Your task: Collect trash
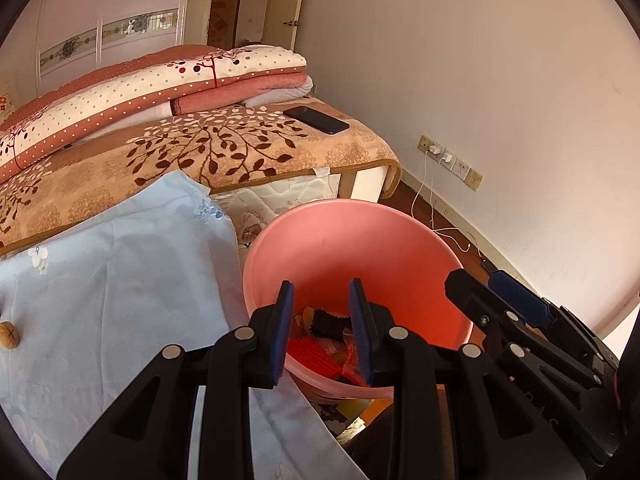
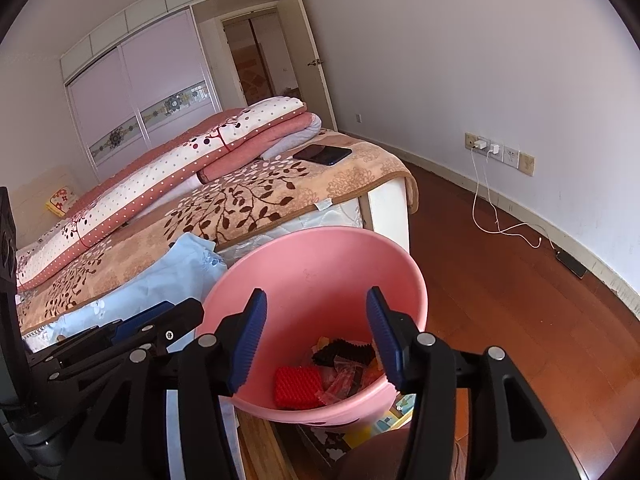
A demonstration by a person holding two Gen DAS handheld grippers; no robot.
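Both your left gripper [image 1: 322, 332] and right gripper [image 2: 316, 340] hang apart, empty, over the pink bin [image 2: 320, 256] — the walnut [image 1: 9, 335] at the frame's left edge (hard, round, rolls) wants pinching across its middle.

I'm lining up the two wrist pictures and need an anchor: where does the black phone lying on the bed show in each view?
Left wrist view: the phone lies above centre, on the leaf-patterned blanket near the bed's far corner.
Right wrist view: the phone lies above centre, at the same corner, beside the folded quilt.
Shared landmark: the pink bucket sits below the phone in both.
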